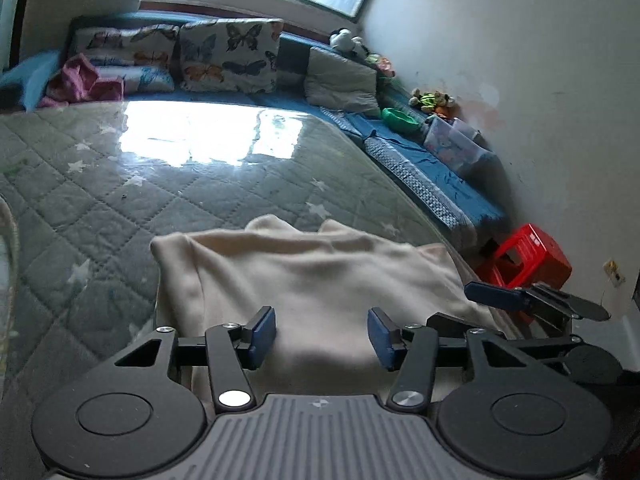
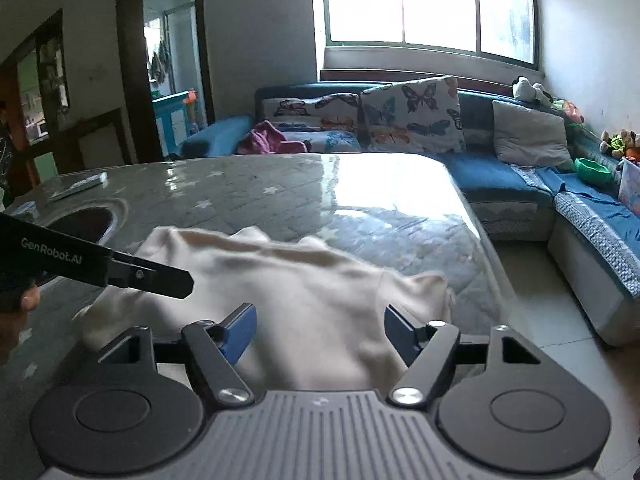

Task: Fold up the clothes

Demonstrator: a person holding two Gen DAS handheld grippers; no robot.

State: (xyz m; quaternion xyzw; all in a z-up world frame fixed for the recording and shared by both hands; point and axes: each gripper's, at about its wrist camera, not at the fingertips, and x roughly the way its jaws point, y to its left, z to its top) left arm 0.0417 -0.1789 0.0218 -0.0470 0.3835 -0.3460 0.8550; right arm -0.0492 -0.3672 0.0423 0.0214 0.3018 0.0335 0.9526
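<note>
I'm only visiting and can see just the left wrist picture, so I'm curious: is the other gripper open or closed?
Observer: Open. The right wrist view shows the right gripper, jaws spread, over the cream garment.
Operator: Is there anything on the table I'm missing?
Observer: A flat, pale object, maybe a remote, lies near the table's far left corner.
Operator: And beyond the table?
Observer: An open doorway stands left of the sofa.
</note>
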